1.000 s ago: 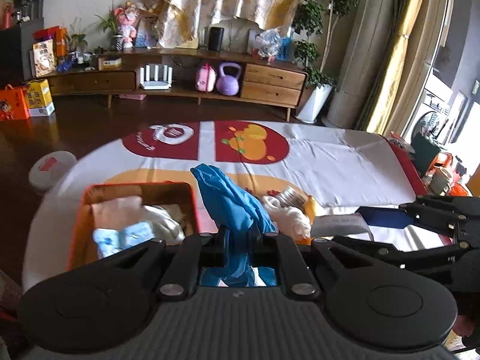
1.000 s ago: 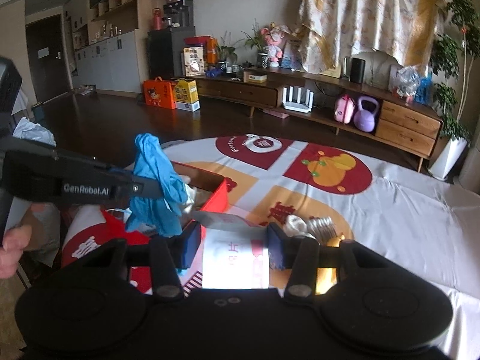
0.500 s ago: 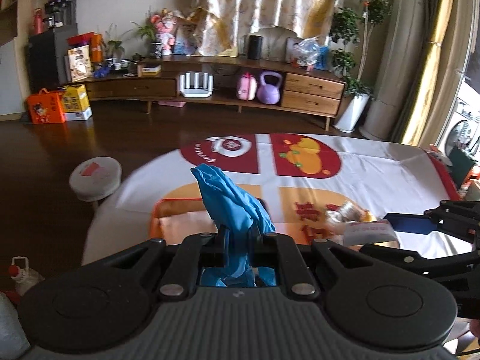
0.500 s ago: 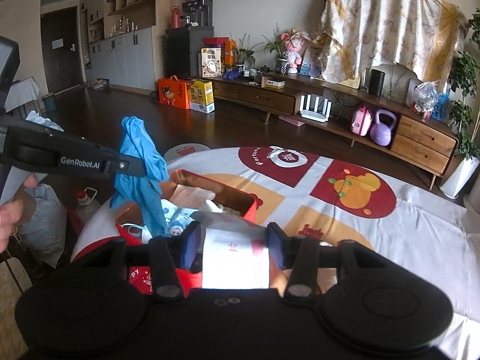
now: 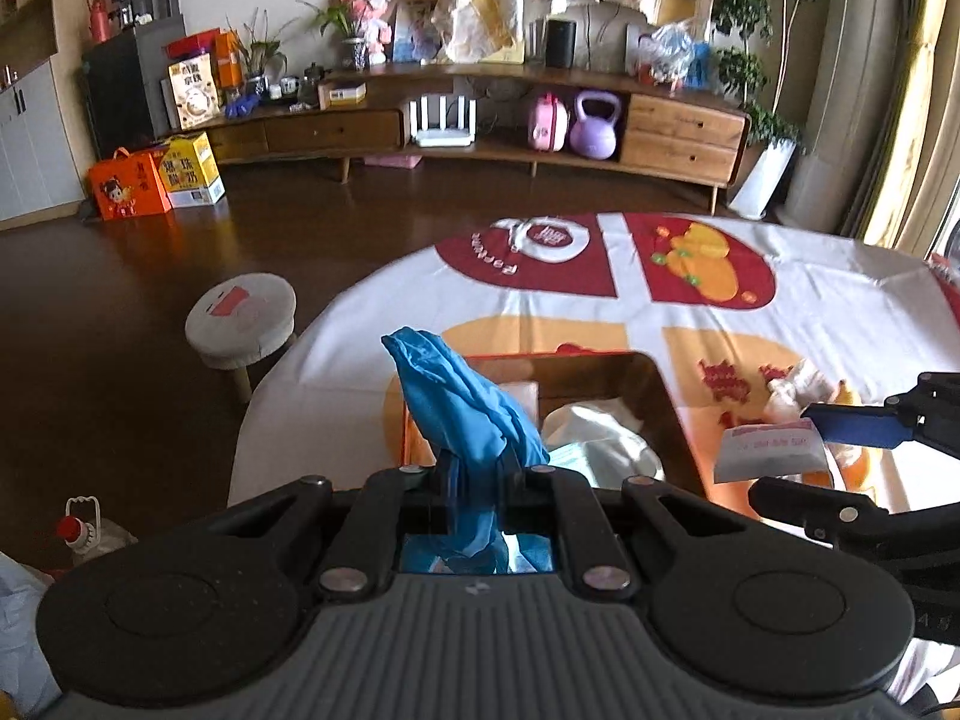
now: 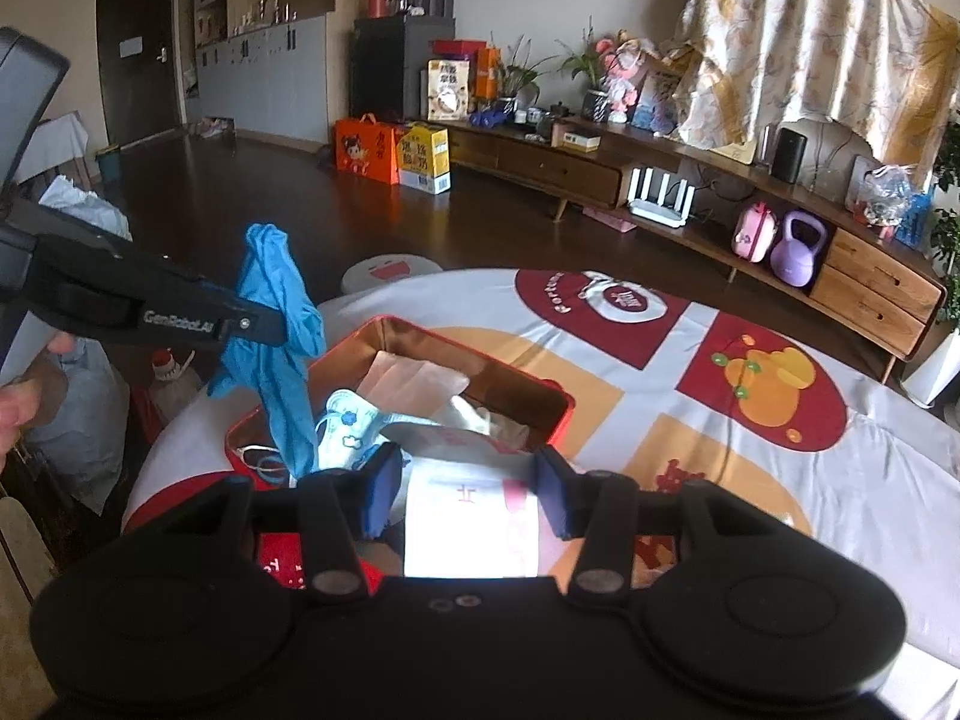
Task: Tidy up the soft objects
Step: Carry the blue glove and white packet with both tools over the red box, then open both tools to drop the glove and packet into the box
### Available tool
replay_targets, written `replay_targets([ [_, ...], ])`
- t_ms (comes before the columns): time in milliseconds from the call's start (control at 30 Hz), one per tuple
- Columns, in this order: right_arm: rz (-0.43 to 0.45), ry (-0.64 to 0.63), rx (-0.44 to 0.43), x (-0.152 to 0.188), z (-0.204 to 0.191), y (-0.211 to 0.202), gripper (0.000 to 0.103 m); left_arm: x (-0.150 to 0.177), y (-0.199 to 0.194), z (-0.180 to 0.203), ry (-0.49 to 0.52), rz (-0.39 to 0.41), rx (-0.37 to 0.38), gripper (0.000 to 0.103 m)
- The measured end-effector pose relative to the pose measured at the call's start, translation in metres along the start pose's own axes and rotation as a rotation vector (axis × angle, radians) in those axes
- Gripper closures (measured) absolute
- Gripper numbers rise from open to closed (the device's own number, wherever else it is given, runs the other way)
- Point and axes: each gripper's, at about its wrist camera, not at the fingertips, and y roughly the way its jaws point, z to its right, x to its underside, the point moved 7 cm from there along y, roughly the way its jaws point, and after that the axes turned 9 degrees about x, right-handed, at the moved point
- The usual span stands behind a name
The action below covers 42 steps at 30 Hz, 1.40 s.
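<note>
My left gripper (image 5: 480, 468) is shut on a blue rubber glove (image 5: 468, 408), which stands up crumpled above the pads and hangs below them. It hovers over the near left corner of an open red box (image 5: 672, 402) on the printed tablecloth. The right wrist view shows the same glove (image 6: 276, 330) dangling from the left gripper (image 6: 270, 324) above the box (image 6: 558, 402). A white packet with red print (image 6: 471, 528) sits between the blue pads of my right gripper (image 6: 468, 480), which is shut on it at the box's near edge. The box holds a face mask (image 6: 348, 426) and white cloths (image 6: 414, 378).
A small white soft item (image 5: 798, 384) lies on the cloth right of the box. Off the table's left edge stand a round stool (image 5: 249, 324) and a red-capped bottle (image 5: 78, 531) on the dark floor. A long wooden cabinet (image 5: 684, 126) lines the far wall. A person's hand (image 6: 18, 402) holds the left tool.
Both grippers have swung left across the table with their loads. The red box now lies straight ahead, under the glove and in front of the packet. Neither grip has changed.
</note>
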Motion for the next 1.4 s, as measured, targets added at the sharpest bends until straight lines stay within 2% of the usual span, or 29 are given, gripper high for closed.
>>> replay_targets([
  [400,-0.056,-0.043,-0.023,0.006,-0.026,0.053,0.056,0.007,0.061,-0.01,0.011,-0.102,0.013,0.092],
  [567,-0.076,-0.057,-0.026,0.011,-0.032,0.07,0.056,0.006,0.077,-0.012,0.001,-0.113,0.037,0.092],
  [833,-0.081,-0.107,-0.035,0.019,-0.045,0.079,0.055,0.007,0.1,-0.009,0.002,-0.139,0.063,0.092],
  [1200,-0.113,-0.097,-0.045,0.025,-0.046,0.087,0.055,0.016,0.118,-0.012,-0.035,-0.17,0.087,0.092],
  [1400,-0.117,-0.056,-0.054,0.026,-0.04,0.084,0.047,0.017,0.116,-0.017,-0.063,-0.165,0.076,0.092],
])
